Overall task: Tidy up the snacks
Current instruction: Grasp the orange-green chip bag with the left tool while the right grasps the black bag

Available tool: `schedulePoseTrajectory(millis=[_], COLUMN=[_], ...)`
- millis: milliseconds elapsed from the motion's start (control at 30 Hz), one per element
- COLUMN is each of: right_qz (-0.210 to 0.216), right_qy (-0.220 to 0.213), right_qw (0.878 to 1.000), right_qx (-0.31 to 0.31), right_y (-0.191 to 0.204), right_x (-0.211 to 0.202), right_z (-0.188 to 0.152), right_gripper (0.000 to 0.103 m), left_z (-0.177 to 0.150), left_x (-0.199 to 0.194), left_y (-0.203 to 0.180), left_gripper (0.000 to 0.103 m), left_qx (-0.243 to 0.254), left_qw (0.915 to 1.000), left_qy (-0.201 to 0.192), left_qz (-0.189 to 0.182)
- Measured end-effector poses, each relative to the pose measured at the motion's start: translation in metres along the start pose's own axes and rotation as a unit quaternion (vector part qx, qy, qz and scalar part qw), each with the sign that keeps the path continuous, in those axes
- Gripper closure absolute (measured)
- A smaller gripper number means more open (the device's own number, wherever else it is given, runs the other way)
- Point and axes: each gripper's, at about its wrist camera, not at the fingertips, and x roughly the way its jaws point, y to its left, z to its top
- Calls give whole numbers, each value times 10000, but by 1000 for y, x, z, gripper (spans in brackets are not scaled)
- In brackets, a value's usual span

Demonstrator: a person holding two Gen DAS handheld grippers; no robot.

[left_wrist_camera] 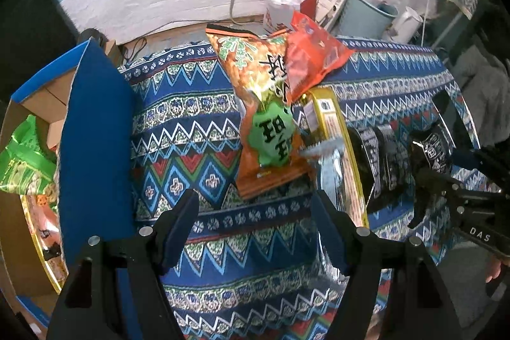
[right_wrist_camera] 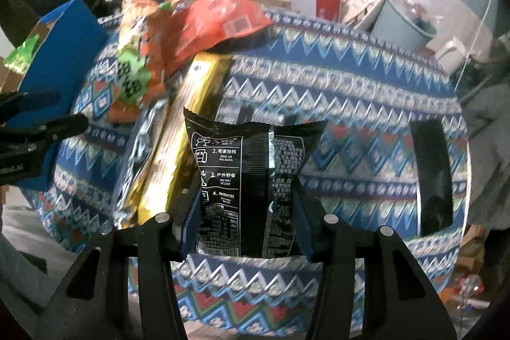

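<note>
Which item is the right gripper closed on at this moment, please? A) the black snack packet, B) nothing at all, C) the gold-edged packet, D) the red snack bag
A: in the right wrist view the right gripper has its two fingers pressed against the sides of the black snack packet, pinching it in, while the left gripper is open and holds nothing.

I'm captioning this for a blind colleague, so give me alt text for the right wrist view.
The right hand-held gripper is shut on a black snack packet above a table with a blue patterned cloth. Behind it lie a gold packet, an orange bag and a red bag; a blue box stands at left.
</note>
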Motion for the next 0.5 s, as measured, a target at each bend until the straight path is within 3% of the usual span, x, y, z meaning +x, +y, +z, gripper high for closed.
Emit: schedulePoseTrajectory(millis=[233, 500], right_qz=[-154, -117], right_qy=[-248, -332], right_qw=[9994, 9992], right_qx=[-179, -189], right_y=[-10, -17], right_x=[10, 23], right_z=[32, 46], right_gripper=[53, 53], left_z=[19, 38], left_x=[11, 34], left_y=[0, 1], left_gripper=[22, 22], left_qx=[-301, -501], left_qw=[9995, 9987], left_qy=[-44, 36], left_qz=[-31, -49])
